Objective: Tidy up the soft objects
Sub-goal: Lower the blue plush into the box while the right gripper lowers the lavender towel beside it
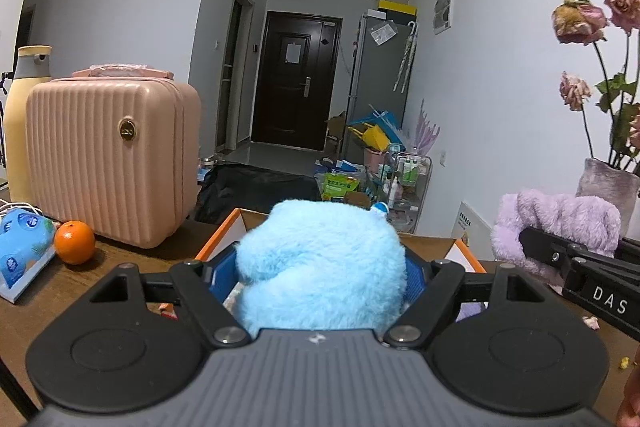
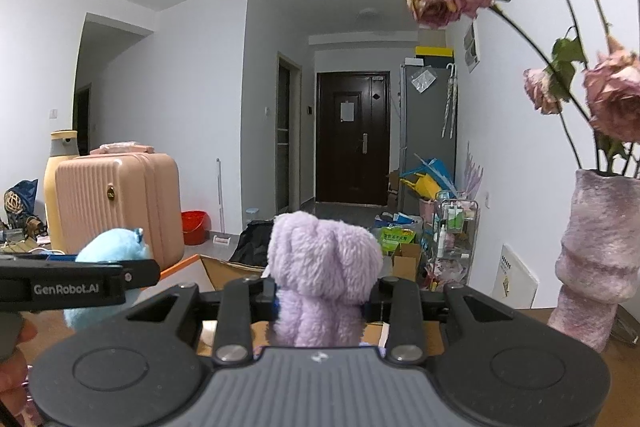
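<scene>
My left gripper [image 1: 320, 279] is shut on a fluffy light-blue plush toy [image 1: 320, 267], held above an open cardboard box with orange edges [image 1: 218, 233]. My right gripper [image 2: 320, 301] is shut on a fluffy purple plush [image 2: 324, 275], held over the same box [image 2: 216, 269]. In the left wrist view the purple plush [image 1: 556, 223] and right gripper show at the right. In the right wrist view the blue plush [image 2: 112, 251] and left gripper show at the left.
A pink ribbed case [image 1: 112, 155], a cream bottle [image 1: 24, 107], an orange [image 1: 74, 242] and a blue tissue pack [image 1: 24, 247] stand on the wooden table at left. A vase of dried roses [image 2: 592, 259] stands at right. Beyond are floor clutter and a dark door.
</scene>
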